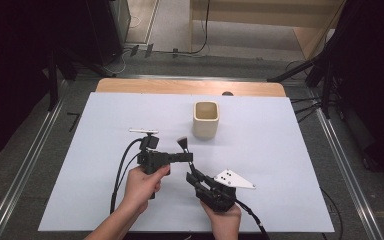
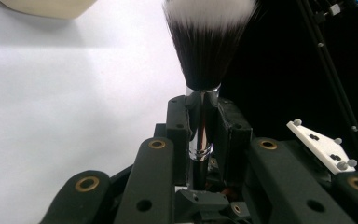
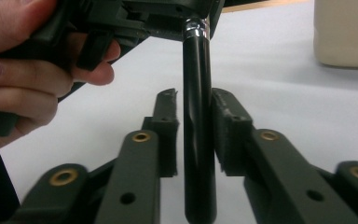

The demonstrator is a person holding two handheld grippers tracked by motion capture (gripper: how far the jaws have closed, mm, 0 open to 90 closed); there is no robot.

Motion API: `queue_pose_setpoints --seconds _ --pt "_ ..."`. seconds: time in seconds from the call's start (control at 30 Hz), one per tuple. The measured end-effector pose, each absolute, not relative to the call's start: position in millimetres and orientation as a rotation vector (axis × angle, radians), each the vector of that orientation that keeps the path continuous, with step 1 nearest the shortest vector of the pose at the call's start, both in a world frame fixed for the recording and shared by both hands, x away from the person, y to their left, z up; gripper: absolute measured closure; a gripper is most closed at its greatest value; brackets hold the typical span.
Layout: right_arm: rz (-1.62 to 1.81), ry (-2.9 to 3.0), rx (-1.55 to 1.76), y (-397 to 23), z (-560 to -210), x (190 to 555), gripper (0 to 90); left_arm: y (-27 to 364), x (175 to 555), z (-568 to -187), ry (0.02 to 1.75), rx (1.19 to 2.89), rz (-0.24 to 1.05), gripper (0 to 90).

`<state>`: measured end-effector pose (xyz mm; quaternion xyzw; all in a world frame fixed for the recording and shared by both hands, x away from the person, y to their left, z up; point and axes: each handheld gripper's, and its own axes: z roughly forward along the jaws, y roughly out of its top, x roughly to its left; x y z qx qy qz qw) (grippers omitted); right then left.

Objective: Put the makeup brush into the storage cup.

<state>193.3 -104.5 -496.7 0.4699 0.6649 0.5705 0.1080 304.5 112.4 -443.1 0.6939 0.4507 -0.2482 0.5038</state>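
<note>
White tabletop, a makeup brush passed between two hand-held grippers.

From above, the left gripper (image 1: 186, 156) pinches a small black brush with a chrome collar and white-tipped bristles (image 1: 182, 144), near a cream square cup (image 1: 206, 120); the right gripper (image 1: 192, 176) sits just below, its jaw tips hard to make out. Left gripper view: jaws clamped on the chrome collar, bristle tips cut off at the top. Right gripper view: jaws slightly parted around the glossy black handle, a thin gap at the left pad.

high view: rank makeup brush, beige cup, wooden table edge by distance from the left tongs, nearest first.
1. Black-handled makeup brush: clamped in the left tongs.
2. Beige square cup: just beyond, slightly right.
3. Wooden table edge: farthest, along the back.
</note>
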Motion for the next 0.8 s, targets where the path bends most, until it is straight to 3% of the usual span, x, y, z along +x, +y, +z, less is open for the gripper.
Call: queue_pose_setpoints --seconds 0.2,0.57,0.8 --pt "1.633 2.021 1.366 -103.2 -492.8 196.1 54.8 112.2 304.9 -442.2 1.087 1.722 -0.562 78.1" --pt "1.576 2.167 1.372 -102.6 -488.8 207.2 36.8 111.4 305.1 -439.6 1.079 1.817 -0.475 78.1" --pt "1.531 2.233 1.355 -102.0 -479.6 218.1 33.5 113.7 306.7 -437.4 1.074 1.873 -0.423 78.1"
